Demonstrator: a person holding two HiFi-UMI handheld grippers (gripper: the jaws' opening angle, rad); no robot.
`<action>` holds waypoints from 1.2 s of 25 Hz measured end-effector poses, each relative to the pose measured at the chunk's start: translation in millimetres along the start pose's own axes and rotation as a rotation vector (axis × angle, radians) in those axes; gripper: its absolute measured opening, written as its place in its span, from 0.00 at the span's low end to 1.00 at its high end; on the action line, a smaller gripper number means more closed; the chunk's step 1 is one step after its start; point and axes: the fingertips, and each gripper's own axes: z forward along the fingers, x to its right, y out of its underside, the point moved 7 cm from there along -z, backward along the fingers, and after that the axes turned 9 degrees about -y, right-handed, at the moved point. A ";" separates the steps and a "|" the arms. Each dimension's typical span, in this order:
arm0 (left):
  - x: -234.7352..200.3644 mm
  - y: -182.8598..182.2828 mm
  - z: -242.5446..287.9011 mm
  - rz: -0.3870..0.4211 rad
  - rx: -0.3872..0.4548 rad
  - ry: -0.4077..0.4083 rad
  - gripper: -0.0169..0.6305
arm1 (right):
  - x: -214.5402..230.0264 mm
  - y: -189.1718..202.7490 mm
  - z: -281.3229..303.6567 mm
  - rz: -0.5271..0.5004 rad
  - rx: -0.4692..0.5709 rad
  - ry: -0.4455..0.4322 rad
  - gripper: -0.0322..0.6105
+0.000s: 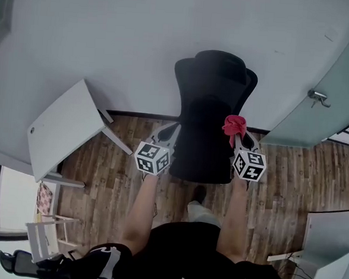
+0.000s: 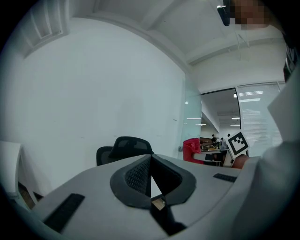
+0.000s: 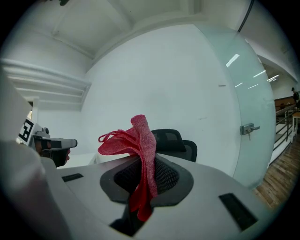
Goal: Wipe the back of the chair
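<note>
Chair of black mesh with a headrest stands on the wood floor, its back turned to the person and its far side close to the white wall. The left gripper is held at the chair's left edge and the right gripper at its right edge, both at about the same height on the lower back. From the head view it seems that each tip is just beside the chair's side, but contact cannot be confirmed.

In the right gripper view the right gripper has its jaws clenched on a red cloth. The cloth's folds stand up above the pads and a strip hangs down between them. The same cloth shows in the head view as a red bunch against the chair's right edge.

In the left gripper view the left gripper has its jaws pressed together at the tips with nothing between them.

A white table stands to the left of the chair, well apart from it. A frosted glass door with a metal handle lies to the right.
</note>
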 end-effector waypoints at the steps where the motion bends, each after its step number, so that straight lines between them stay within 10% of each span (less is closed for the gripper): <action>1: -1.6 -3.2 12.3 0.004 0.000 -0.001 0.06 | 8.6 -4.0 11.3 0.001 -0.001 -0.004 0.16; 21: -57.2 -35.5 157.1 -0.003 -0.015 -0.060 0.06 | 81.1 -49.5 183.1 -0.003 -0.062 -0.096 0.16; 30: -129.9 -43.6 209.7 -0.010 -0.044 0.051 0.06 | 61.6 -49.7 260.9 0.026 -0.067 -0.011 0.16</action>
